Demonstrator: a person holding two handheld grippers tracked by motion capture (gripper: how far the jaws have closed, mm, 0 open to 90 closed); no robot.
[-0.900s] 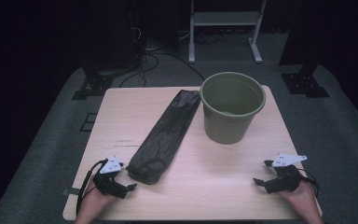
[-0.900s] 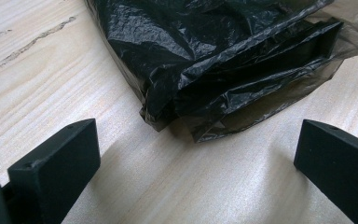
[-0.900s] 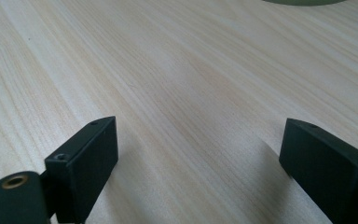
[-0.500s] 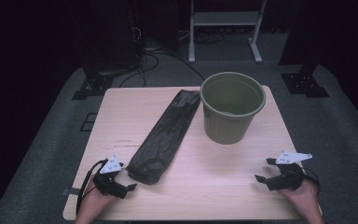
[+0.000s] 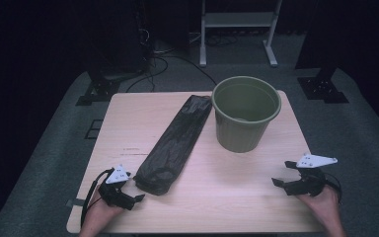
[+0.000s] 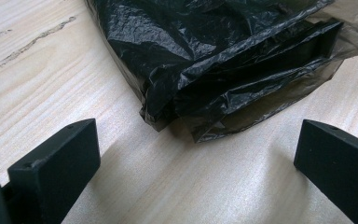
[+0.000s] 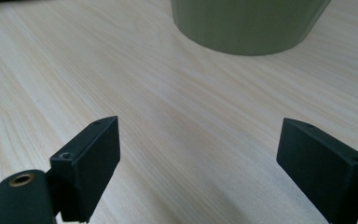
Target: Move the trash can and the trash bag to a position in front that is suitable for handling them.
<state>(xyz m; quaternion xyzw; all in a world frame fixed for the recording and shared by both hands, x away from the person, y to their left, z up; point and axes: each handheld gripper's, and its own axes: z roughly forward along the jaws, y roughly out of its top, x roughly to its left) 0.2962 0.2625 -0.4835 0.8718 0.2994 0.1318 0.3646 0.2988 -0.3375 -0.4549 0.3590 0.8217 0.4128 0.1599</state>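
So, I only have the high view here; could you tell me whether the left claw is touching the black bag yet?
Observer: No. In the left gripper view the left claw is open, and the near end of the black bag lies ahead of the jaws with bare table between.
Operator: Thank you. Is that end of the bag flat?
Observer: Not quite; it is crumpled in folded layers, with a thin, see-through edge lying on the wood.
Operator: And what does the right claw face?
Observer: The right claw is open over bare wood, with the lower wall of the green bucket farther ahead, apart from the jaws.
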